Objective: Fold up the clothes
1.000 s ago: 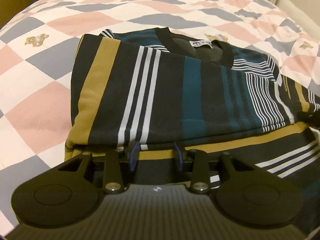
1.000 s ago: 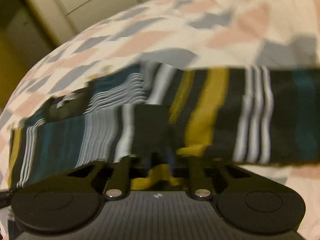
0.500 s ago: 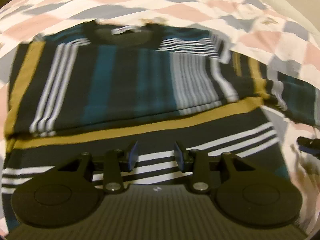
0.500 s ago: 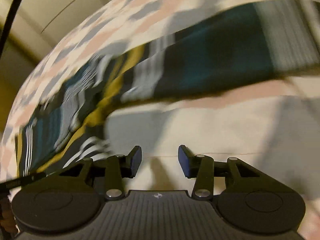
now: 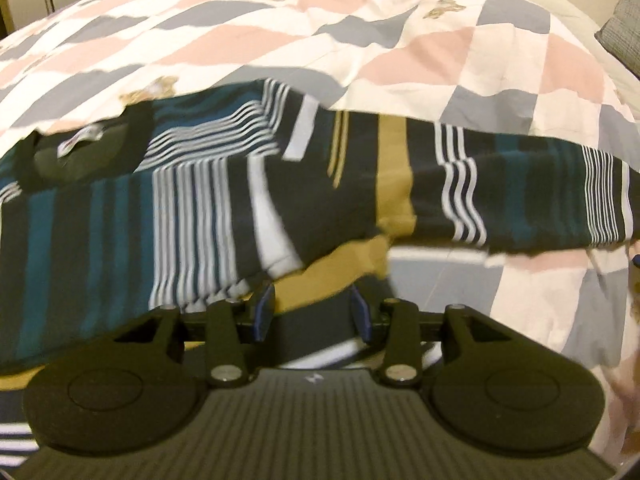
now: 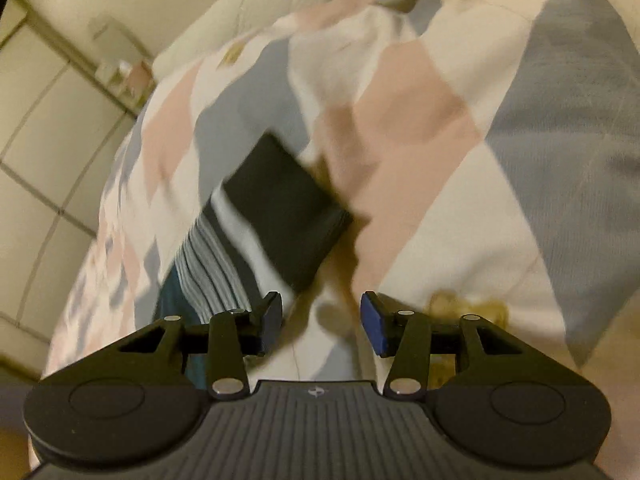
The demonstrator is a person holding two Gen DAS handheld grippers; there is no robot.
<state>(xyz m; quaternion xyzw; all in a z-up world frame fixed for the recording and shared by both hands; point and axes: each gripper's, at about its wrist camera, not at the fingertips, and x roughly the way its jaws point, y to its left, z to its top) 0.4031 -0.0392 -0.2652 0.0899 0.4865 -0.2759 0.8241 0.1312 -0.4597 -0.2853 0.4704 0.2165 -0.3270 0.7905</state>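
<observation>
Both grippers have been swung right since the earlier frames, the left gripper (image 5: 312,312) opening over the shirt (image 5: 224,200) without gripping, the right gripper (image 6: 321,322) opening empty beside its sleeve (image 6: 280,216); on the quilt (image 5: 460,60), one sleeve is left unfolded.

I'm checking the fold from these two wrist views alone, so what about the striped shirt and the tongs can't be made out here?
- Left wrist view: the left tongs hide the striped shirt hem below them; whether the opening pads pinch it is unclear.
- Left wrist view: the neck label is too blurred to read.
- Right wrist view: only the sleeve end shows, blurred, beyond the empty, opening right tongs.
</observation>
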